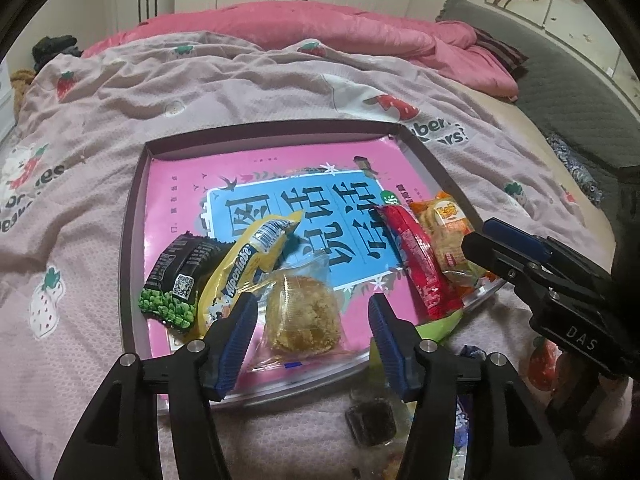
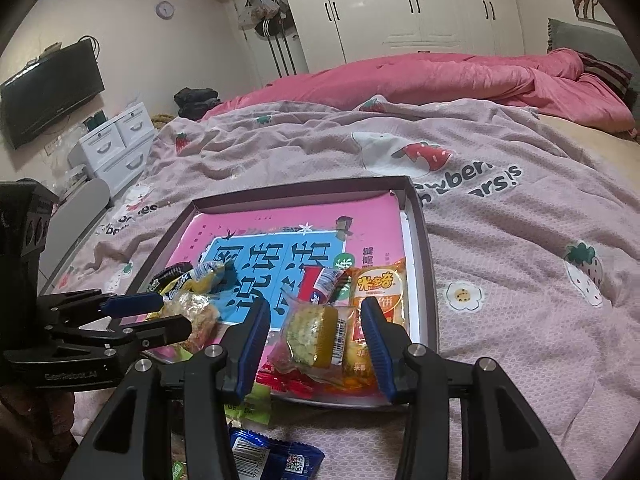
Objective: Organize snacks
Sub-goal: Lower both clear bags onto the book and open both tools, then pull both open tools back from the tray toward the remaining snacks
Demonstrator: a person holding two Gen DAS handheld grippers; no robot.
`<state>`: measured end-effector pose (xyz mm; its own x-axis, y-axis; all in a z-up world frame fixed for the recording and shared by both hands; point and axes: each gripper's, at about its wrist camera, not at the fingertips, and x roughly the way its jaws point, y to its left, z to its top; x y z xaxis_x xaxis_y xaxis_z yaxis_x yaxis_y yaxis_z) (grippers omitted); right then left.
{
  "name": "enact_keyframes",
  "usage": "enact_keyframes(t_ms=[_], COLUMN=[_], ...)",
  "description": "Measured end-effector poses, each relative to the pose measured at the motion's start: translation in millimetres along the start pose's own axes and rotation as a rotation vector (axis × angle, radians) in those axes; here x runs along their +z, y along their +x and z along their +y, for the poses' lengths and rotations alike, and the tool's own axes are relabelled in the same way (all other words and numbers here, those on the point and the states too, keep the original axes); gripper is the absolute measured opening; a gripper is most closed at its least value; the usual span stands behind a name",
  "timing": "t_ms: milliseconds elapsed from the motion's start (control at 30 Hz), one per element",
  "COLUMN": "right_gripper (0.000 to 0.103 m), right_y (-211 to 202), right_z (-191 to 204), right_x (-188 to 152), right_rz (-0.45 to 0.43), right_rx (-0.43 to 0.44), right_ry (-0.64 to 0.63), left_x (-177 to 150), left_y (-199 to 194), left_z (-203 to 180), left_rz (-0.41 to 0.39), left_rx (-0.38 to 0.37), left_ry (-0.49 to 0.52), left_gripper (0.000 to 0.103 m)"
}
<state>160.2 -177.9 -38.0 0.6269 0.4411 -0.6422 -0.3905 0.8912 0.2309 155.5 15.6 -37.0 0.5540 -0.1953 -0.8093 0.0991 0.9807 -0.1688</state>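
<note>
A shallow tray (image 1: 132,216) with a pink and blue lining lies on the bed. In it lie a green pea pack (image 1: 176,280), a yellow Alpenliebe pack (image 1: 244,264), a clear-wrapped brown pastry (image 1: 302,312), a red pack (image 1: 420,260) and an orange rice cracker pack (image 1: 448,232). My left gripper (image 1: 312,316) is open, its fingers either side of the brown pastry. My right gripper (image 2: 316,328) is open around a clear-wrapped green-yellow cake (image 2: 316,334) at the tray's (image 2: 424,264) near right corner, over the orange pack (image 2: 378,284) and red pack (image 2: 320,280).
Loose snacks lie on the blanket in front of the tray: a dark wrapped piece (image 1: 370,424), a blue pack (image 2: 276,456) and a green pack (image 2: 256,402). A pink quilt (image 1: 320,28) lies behind. White drawers (image 2: 116,144) stand left of the bed.
</note>
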Motion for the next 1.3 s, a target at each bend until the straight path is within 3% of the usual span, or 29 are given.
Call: enact_keyframes(t_ms=[267,1000,1300], right_gripper=[0.051,0.056,0.062], right_y=[-9,-43,-60], right_z=[4,20,23], right_x=[2,-2,-7], right_rz=[-0.021,-0.075,-0.096], right_rx=[0.015,0.031,0.034], right_ry=[-0.009,-0.053,-0.037], left_x=[2,-4,-11], left_y=[-14,-57,-68], left_z=[-1,0,-9], left_rz=[-0.022,-0.074,-0.081], left_rx=[0.018,0.012,0.006], left_ry=[-0.001,0.004,0.044], left_gripper=[0.068,0.069,0.075])
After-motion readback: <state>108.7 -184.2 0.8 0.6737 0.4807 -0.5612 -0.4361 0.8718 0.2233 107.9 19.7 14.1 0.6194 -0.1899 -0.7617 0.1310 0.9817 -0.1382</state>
